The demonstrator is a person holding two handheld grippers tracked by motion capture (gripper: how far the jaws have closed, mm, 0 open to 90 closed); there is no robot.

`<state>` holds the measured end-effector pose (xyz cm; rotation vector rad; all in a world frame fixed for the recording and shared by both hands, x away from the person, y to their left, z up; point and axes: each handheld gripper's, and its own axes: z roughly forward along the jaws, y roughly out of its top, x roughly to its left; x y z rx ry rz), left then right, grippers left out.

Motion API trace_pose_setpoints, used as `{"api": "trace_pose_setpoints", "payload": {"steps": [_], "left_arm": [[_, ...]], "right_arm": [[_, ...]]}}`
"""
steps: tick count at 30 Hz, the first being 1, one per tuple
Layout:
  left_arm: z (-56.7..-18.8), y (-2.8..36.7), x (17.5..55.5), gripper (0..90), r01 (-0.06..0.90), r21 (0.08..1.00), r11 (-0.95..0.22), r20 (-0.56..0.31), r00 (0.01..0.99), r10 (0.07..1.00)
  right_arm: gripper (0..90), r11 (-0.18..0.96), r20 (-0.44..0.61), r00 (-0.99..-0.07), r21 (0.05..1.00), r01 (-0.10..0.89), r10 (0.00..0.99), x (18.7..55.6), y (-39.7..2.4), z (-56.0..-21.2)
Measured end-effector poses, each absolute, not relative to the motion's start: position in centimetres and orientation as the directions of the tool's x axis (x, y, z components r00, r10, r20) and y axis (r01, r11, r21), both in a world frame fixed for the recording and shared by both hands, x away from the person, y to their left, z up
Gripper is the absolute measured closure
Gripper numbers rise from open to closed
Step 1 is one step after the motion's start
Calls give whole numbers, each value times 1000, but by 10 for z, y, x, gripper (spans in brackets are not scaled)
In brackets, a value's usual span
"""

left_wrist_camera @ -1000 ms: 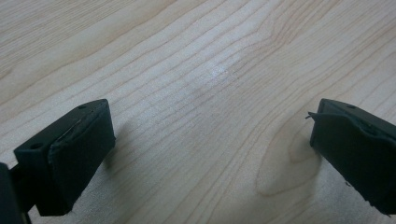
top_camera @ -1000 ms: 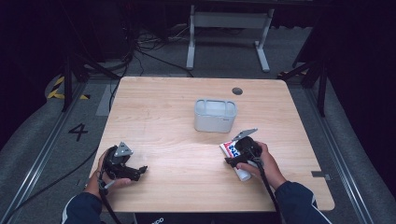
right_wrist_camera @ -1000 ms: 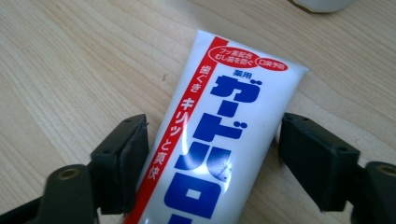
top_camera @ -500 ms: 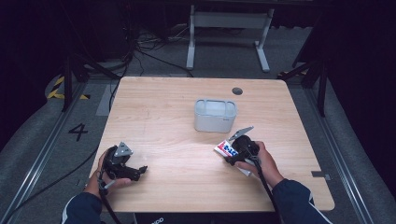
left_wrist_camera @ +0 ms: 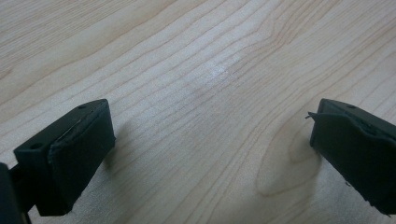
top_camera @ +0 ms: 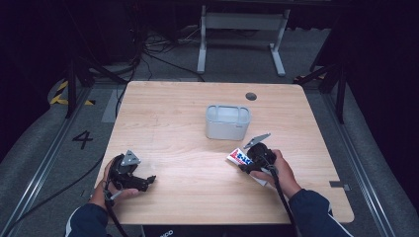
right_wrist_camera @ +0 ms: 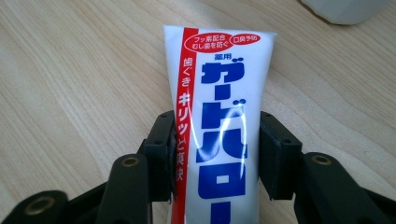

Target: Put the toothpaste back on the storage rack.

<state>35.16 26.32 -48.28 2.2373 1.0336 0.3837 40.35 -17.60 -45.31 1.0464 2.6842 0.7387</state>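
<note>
My right hand-held gripper [right_wrist_camera: 212, 154] had just closed on the toothpaste tube [right_wrist_camera: 219, 112], lower right on the desk [top_camera: 173, 113]; pinching its soft middle, it risked slipping or bulging.

Light wooden tabletop [top_camera: 188, 163] evenly lit from overhead; surrounding floor falls off to near black. Soft glare patch on the wood in left gripper view, black padded jaws there blurred. Glossy white, red and blue toothpaste tube [right_wrist_camera: 219, 116] shows specular streaks, sharp print.
</note>
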Motion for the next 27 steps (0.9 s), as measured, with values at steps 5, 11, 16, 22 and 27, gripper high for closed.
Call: {"api": "trace_pose_setpoints", "payload": {"steps": [5, 11, 16, 22, 27], "left_arm": [[-483, 263, 352, 2, 576, 656, -489, -2, 649, 761], [-483, 263, 352, 3, 575, 656, -488, -3, 649, 761], [-483, 263, 352, 2, 575, 656, -488, -3, 649, 761], [-483, 263, 352, 2, 576, 655, -489, -2, 649, 761], [-483, 263, 352, 2, 576, 656, -489, -2, 649, 761]], "right_arm": [[589, 637, 27, -751, 511, 577, 659, 402, -178, -451], [611, 633, 36, -762, 533, 562, 647, 400, -180, -448], [620, 625, 37, -774, 566, 538, 632, 397, -182, -443], [623, 599, 44, -777, 610, 518, 628, 393, -186, -436], [623, 567, 44, -776, 657, 497, 629, 391, -192, -430]]}}
